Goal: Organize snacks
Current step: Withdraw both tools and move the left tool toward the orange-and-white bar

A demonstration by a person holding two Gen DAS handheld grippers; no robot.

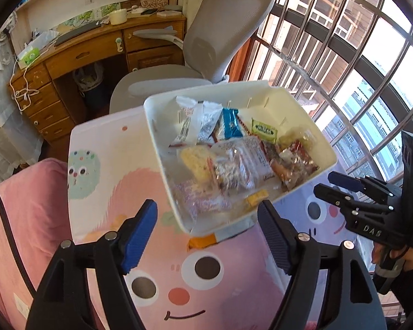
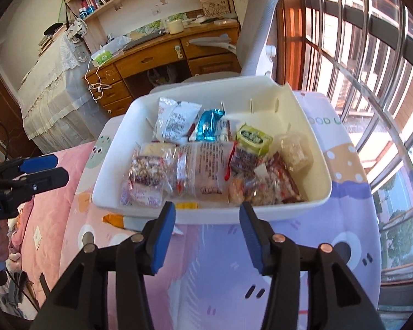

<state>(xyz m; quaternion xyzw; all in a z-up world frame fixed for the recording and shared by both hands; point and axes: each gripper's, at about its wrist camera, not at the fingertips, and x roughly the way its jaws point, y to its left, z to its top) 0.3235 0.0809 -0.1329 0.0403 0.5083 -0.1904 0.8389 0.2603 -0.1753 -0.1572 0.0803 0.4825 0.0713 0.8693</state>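
While both grippers were held over the cartoon-print cloth (image 2: 212, 269), a white bin (image 2: 320, 189) full of wrapped snacks was seen just ahead of them, resting on that cloth. The left gripper (image 1: 206, 233) was seen with its fingers spread wide and nothing between them, and the right gripper (image 2: 208, 233) likewise stood apart and empty. A blue packet (image 2: 208, 126), a green packet (image 2: 252, 136) and a white packet (image 2: 176, 121) were shown lying in the bin in both views. Only in the left view was the right gripper seen from the side, at the far right, gripped by a hand (image 1: 399, 253); only in the right view was the left gripper caught at the left edge. An orange packet (image 2: 114, 218) was seen on the cloth, partly under the bin's near edge. Behind the bin, a grey chair (image 1: 206, 41) and a wooden desk (image 1: 77, 55) were visible.
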